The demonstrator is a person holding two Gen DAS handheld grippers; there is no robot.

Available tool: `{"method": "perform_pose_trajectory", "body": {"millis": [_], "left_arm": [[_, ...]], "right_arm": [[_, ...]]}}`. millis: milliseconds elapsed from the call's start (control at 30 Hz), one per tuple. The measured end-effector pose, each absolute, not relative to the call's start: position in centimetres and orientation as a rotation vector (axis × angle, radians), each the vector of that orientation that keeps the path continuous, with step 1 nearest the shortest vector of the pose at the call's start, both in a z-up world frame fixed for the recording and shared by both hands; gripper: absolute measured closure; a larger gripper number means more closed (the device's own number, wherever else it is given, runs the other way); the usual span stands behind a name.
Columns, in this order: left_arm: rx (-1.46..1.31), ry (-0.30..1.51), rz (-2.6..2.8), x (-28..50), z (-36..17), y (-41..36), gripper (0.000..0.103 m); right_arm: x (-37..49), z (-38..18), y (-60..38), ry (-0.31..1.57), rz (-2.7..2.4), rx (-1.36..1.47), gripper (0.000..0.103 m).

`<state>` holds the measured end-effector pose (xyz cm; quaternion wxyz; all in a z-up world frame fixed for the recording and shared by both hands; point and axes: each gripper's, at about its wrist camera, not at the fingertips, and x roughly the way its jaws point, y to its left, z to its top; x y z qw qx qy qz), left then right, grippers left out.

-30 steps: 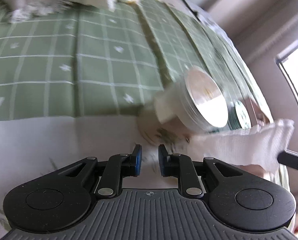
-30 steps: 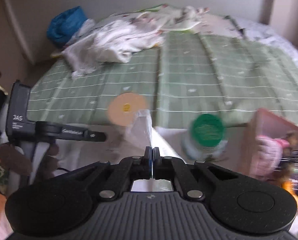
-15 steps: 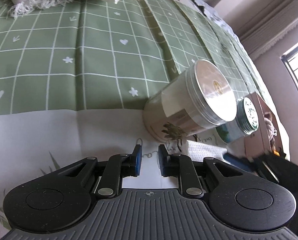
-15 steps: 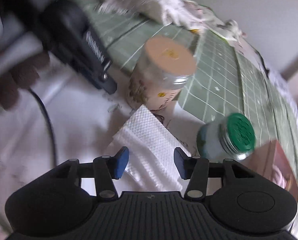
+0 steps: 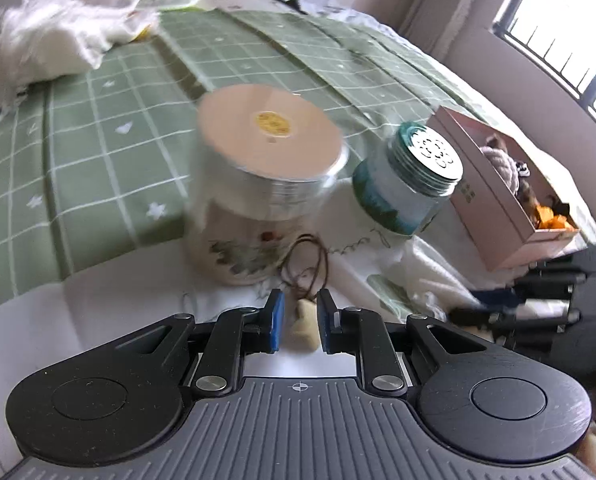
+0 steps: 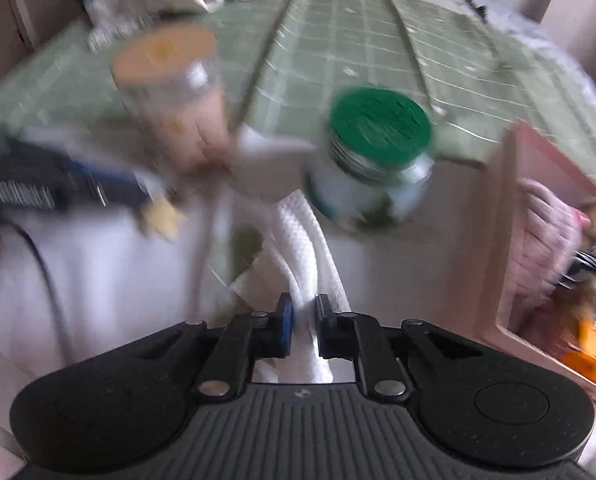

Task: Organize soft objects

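Observation:
My left gripper (image 5: 301, 312) hovers low over the white sheet, jaws partly open. A small beige charm (image 5: 303, 330) on a brown cord loop (image 5: 307, 256) lies between its blue pads; no pressing shows. It also appears blurred at the left of the right wrist view, as the left gripper (image 6: 138, 196) with the charm (image 6: 162, 218) at its tips. My right gripper (image 6: 303, 316) is closing its jaws, and the folded white textured cloth (image 6: 305, 240) is bunched between the pads. From the left wrist view, the right gripper (image 5: 473, 304) and cloth (image 5: 429, 280) are blurred at the right.
A big jar with a tan lid (image 5: 270, 132) and a small jar with a green lid (image 5: 427, 152) stand ahead on the sheet. A pink open box (image 5: 497, 200) holding plush items sits to the right. Behind lie a green checked blanket (image 5: 98, 140) and a fringed white throw (image 5: 38, 48).
The right gripper let the white cloth fall, sank after it and has closed around it again. The left gripper rolled and shifted sideways; the beige charm now lies between its fingers.

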<state>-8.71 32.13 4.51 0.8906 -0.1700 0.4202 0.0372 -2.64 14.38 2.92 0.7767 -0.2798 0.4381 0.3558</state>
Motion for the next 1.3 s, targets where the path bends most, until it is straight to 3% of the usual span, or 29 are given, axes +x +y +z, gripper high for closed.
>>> {"method": "perform_pose_trajectory", "body": {"millis": [100,267,500,533,600,700,1100,1300], "left_arm": [[-0.334,0.911,0.077,-8.1,3.6,31.2,0.081],[-0.336,0.912,0.056,-8.0,3.2,31.0,0.077],[-0.337,0.924,-0.035,-8.2,3.1,30.3,0.073],[-0.349,0.924,-0.045,-8.2,3.1,30.4,0.073],[-0.363,0.924,-0.053,-8.1,3.1,30.5,0.073],[-0.319,0.924,-0.039,-8.2,3.0,30.2,0.073],[-0.371,0.897,-0.011,-8.2,2.4,31.1,0.075],[-0.416,0.901,-0.006,-8.8,2.5,31.8,0.085]], "right_arm": [[-4.4,2.0,13.9,0.882,0.734,-0.573,0.082],[-6.5,1.1,14.7,0.778,0.691,-0.639,0.080],[-5.7,1.3,14.3,0.783,0.669,-0.577,0.078],[-5.3,1.6,14.1,0.807,0.674,-0.548,0.075],[-4.4,2.3,13.7,0.886,0.717,-0.433,0.046],[-3.9,2.7,13.1,0.959,0.757,-0.281,0.034],[-5.1,1.0,14.3,0.949,0.775,-0.328,0.009],[-5.6,0.7,15.3,0.927,0.735,-0.378,0.003]]}}
